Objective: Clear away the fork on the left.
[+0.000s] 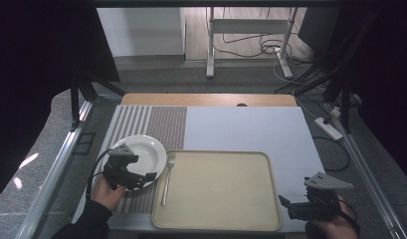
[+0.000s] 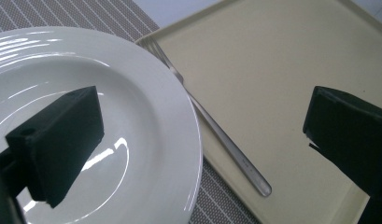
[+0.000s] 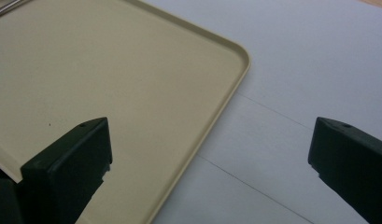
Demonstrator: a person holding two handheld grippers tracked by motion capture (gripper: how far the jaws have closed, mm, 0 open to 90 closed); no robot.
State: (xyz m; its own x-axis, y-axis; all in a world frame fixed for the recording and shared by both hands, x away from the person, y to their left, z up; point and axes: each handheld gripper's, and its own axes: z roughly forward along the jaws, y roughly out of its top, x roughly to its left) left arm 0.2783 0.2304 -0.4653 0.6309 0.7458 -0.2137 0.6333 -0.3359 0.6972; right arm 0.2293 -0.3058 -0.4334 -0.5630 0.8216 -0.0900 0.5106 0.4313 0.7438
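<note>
Nearest the person, two grippers sit at the table's front edge, one in each hand. The left gripper (image 1: 150, 175) hangs over the near rim of the plate (image 1: 141, 149), jaws spread wide and holding nothing; in the left gripper view one jaw is above the plate's well and the other above the tray (image 2: 272, 70), with the plate rim and the fork (image 2: 216, 135) between them. The right gripper (image 1: 285, 204) is at the tray's near right corner, jaws also wide apart and empty; in the right gripper view one jaw is over the tray (image 3: 109, 70) and the other over the white table (image 3: 296, 70), the tray's rim running between them.

By count: one plate, one fork, one tray, one mat.

The tray (image 1: 216, 189) is beige, rectangular with rounded corners, and bare. The fork (image 1: 167, 177) lies along the tray's left rim, handle toward the person and tines away, just beside the plate; the left gripper view shows its handle resting on the tray's edge. The plate is white and round, and sits on the striped mat (image 1: 161, 124), left of the tray.

Beyond the mat the table (image 1: 251, 127) is white, with a wooden strip at its far edge. Farther off stand a desk frame and floor cables.

No brand, label or writing can be read on any of them.
</note>
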